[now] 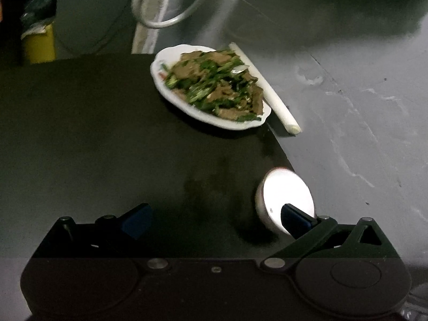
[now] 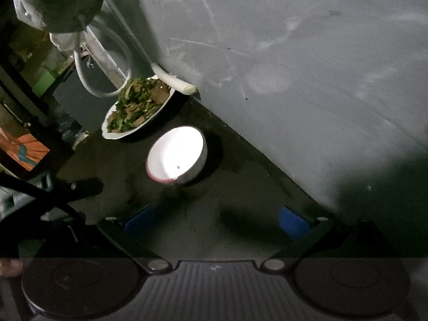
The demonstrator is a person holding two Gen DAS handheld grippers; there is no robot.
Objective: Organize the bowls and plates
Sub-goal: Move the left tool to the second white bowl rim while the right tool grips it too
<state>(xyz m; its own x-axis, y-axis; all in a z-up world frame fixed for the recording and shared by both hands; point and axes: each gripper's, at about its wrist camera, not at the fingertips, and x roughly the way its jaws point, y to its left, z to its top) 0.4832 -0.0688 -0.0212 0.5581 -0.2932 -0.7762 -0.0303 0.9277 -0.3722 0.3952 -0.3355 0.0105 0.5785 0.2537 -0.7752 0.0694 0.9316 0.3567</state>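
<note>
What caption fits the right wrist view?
Open right tool hovers short of the empty bowl, plate of food beyond.

Bowl [image 2: 176, 155], plate [image 2: 137, 107] crowd wall [image 2: 294, 67]; dark tabletop [image 1: 93, 133] elsewhere bare.

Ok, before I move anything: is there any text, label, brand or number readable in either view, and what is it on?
None can be read.
Plate: a small coloured mark on its rim, too blurred to tell whether it is lettering.
White bowl: no text showing.
Orange item at the left edge of the right wrist view: a printed pattern, no legible words.
</note>
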